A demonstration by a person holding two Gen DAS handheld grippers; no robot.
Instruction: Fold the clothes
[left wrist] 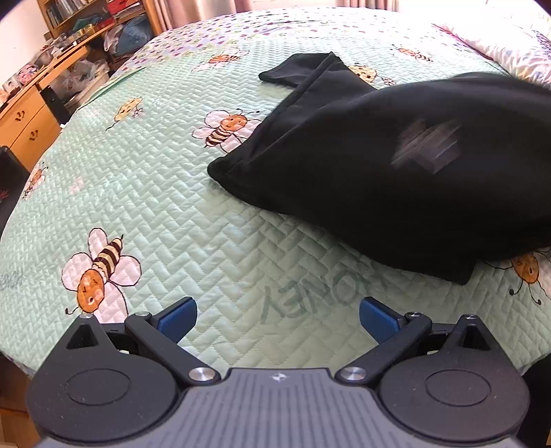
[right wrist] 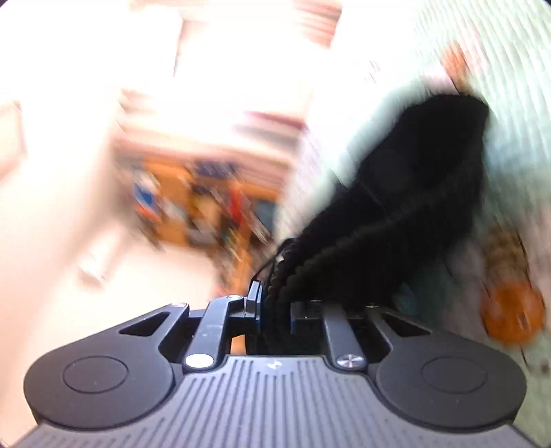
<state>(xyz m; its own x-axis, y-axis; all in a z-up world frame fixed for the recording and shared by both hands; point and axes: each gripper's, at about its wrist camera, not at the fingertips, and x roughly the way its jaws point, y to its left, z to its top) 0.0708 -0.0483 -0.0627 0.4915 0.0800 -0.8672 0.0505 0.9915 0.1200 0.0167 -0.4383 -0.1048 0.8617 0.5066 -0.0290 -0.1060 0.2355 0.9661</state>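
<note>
A black garment (left wrist: 361, 165) lies on the pale green bee-print quilt (left wrist: 165, 193), with one sleeve reaching toward the far side and its right part raised and blurred. My left gripper (left wrist: 277, 320) hovers over the near quilt, open, blue pads (left wrist: 179, 322) wide apart with nothing between them. In the right wrist view my right gripper (right wrist: 273, 306) is shut on a ribbed edge of the black garment (right wrist: 413, 193), which stretches away from the jaws. That view is heavily blurred.
A wooden desk with drawers (left wrist: 27, 120) and cluttered shelves (left wrist: 79, 20) stand beyond the bed's left edge. A white patterned pillow or duvet (left wrist: 506, 38) lies at the far right. Curtains hang behind the bed.
</note>
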